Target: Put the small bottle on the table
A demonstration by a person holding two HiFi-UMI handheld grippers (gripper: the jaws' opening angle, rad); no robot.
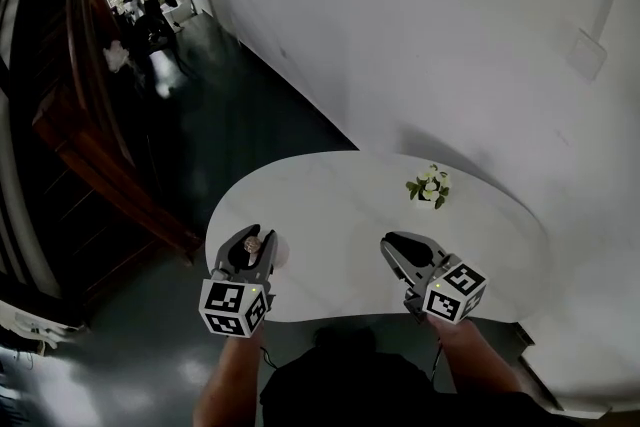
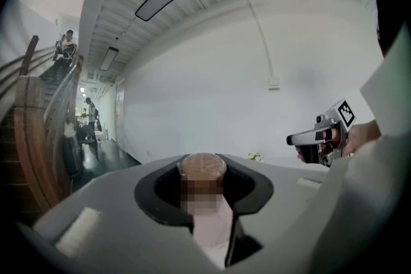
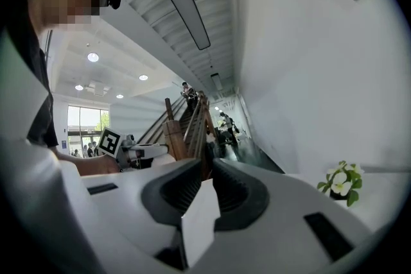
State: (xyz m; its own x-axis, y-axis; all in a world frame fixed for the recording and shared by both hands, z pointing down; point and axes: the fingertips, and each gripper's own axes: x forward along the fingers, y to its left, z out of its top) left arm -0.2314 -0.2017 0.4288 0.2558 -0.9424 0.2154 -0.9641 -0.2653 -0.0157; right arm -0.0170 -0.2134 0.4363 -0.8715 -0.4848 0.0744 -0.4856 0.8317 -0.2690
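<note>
The small bottle (image 1: 252,243) has a pale body and a round brown cap (image 2: 202,165). My left gripper (image 1: 250,247) is shut on it and holds it upright, just above the near left part of the white rounded table (image 1: 320,205). The black pads (image 2: 247,186) hug the bottle's neck on both sides. My right gripper (image 1: 390,243) hovers over the near right part of the table. In the right gripper view its jaws (image 3: 205,167) stand a narrow slit apart with nothing between them. Each gripper shows in the other's view: the right gripper (image 2: 321,138), the left gripper (image 3: 138,152).
A small pot of white flowers (image 1: 430,187) stands on the far side of the table, also seen as the flowers (image 3: 340,184). A wooden staircase (image 1: 80,115) rises at the left over dark floor (image 1: 230,115). A white wall (image 1: 430,25) runs behind the table. People stand far down the hall.
</note>
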